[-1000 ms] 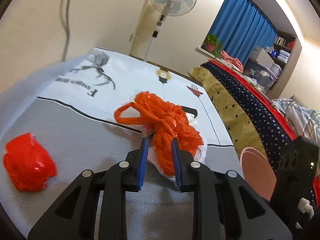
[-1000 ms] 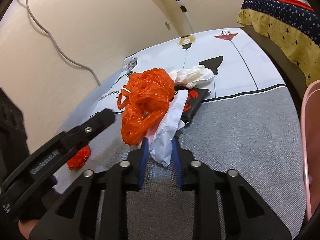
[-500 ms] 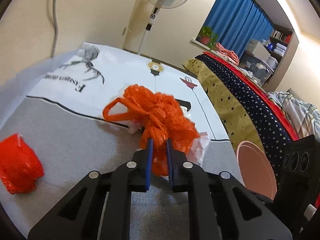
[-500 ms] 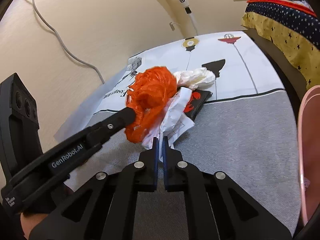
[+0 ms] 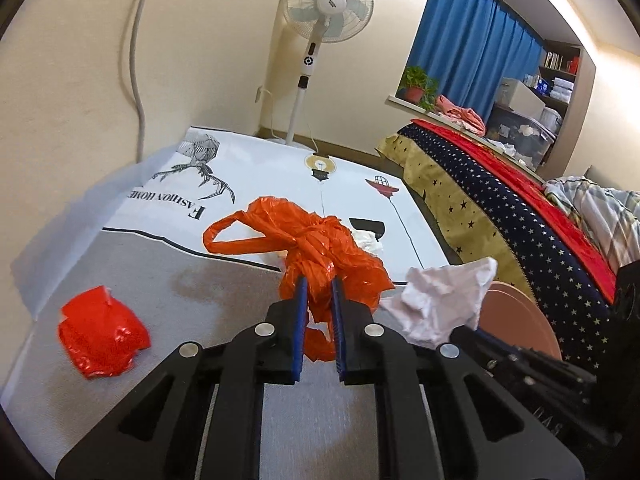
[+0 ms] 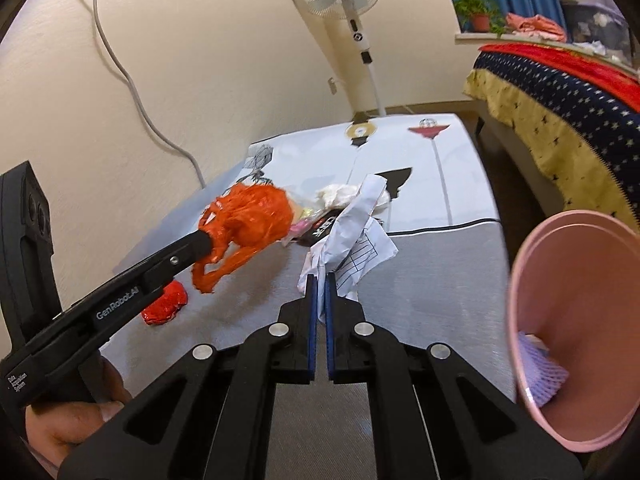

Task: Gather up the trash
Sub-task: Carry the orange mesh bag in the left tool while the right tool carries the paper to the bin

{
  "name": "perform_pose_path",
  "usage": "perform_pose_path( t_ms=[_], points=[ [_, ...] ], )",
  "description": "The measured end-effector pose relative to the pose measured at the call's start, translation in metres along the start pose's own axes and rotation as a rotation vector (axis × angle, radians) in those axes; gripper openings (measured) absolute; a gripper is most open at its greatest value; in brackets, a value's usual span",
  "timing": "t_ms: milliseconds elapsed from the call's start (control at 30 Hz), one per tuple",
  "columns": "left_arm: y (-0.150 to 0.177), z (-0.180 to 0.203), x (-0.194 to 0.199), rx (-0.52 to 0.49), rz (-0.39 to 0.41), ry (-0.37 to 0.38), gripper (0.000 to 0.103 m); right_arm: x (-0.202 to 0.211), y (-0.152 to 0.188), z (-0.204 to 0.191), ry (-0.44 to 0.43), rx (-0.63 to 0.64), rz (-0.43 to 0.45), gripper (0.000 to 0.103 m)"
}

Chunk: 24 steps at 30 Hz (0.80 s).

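My left gripper is shut on a crumpled orange plastic bag, lifted off the table; the same orange bag hangs from it at the left of the right wrist view. My right gripper is shut on a crumpled white paper sheet, raised above the grey cloth; in the left wrist view that paper shows at the right. A red wrapper lies on the cloth at the left. A pink bin stands at the right with a purple foam net inside.
A white tissue wad, a dark packet and small scraps lie on the table beyond the paper. A standing fan is behind the table. A bed with a starred cover runs along the right.
Both grippers closed, the left on the orange bag and the right on the white paper, then rose. The bag and paper came apart and lifted off the pile.
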<state>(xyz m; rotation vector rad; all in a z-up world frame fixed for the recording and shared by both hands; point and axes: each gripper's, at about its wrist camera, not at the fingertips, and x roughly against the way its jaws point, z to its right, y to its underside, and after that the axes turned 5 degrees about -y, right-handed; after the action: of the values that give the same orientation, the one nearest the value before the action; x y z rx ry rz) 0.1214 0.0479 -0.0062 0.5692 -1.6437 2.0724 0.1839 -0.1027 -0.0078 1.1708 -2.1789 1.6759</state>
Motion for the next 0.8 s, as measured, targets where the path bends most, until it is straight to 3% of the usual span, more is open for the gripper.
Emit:
perform_pose_path(
  t_ms=[800],
  points=[
    [0.012,0.031,0.055,-0.083,0.032,0.041,0.010,0.111,-0.004,-0.013,0.125,0.066,0.143,0.004]
  ],
)
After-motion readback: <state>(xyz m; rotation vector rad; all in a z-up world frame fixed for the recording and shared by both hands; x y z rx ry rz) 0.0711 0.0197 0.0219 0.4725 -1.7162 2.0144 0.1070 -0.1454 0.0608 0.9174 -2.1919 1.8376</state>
